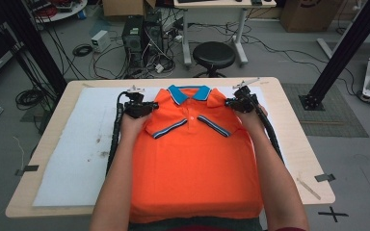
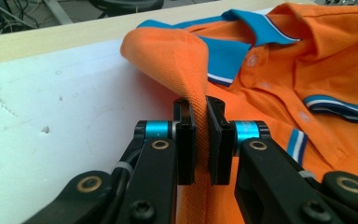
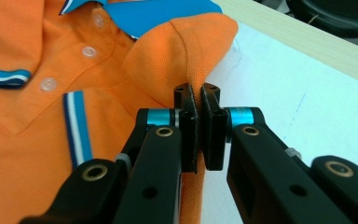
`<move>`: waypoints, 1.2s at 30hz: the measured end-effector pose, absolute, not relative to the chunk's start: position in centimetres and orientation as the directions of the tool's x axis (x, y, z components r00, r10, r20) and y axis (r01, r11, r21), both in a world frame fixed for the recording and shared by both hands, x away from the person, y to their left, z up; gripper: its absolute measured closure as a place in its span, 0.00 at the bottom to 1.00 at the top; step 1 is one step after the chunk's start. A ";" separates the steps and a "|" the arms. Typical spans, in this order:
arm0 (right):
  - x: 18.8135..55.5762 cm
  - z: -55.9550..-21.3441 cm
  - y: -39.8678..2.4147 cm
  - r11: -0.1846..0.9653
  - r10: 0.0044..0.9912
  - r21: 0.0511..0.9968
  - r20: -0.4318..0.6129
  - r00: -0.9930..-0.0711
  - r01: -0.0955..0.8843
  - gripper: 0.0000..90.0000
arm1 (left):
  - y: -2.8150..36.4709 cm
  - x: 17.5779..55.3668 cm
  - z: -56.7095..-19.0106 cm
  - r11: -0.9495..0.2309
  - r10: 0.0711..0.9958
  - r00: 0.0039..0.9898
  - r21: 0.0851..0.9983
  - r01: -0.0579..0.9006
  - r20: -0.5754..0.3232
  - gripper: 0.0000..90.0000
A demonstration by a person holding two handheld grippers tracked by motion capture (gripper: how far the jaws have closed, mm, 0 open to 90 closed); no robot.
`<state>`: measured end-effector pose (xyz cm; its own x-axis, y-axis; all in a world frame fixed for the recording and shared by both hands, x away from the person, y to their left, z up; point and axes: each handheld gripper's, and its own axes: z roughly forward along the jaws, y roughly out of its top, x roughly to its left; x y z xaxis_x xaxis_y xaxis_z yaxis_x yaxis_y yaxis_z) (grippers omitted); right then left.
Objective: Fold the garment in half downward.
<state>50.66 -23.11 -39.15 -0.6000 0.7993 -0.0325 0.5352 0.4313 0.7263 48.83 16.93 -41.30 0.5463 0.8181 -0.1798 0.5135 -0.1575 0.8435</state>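
Both tongs, left (image 2: 201, 140) and right (image 3: 200, 128), clamped on orange polo shirt (image 1: 195, 159) shoulder folds. Thin pinch, probably slips if lifted unevenly; hem could drag off desk (image 1: 294, 139).

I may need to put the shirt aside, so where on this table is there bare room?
Widest free patch: the white mat left of the orange polo shirt, out to the table edge. A narrower wood strip lies right of the right forearm. Crowded at the shirt's shoulders, where the left gripper and right gripper pinch fabric.
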 end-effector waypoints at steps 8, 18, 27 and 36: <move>49.3 -38.4 -23.7 0.415 0.778 0.752 -0.002 -0.629 0.512 0.97 | 16.9 47.2 -40.5 -0.162 0.803 0.572 0.865 0.476 -0.165 0.92; 47.1 -37.5 -25.2 0.368 0.752 0.795 0.051 -0.657 0.483 0.97 | 17.2 44.7 -39.4 -0.159 0.776 0.614 0.897 0.413 -0.145 0.92; 44.7 -37.5 -26.0 0.349 0.737 0.818 0.062 -0.673 0.457 0.97 | 17.5 43.3 -39.2 -0.168 0.764 0.632 0.904 0.392 -0.132 0.92; 43.0 -37.6 -26.3 0.361 0.722 0.820 0.055 -0.689 0.444 0.97 | 17.8 41.3 -39.7 -0.163 0.745 0.654 0.915 0.368 -0.130 0.92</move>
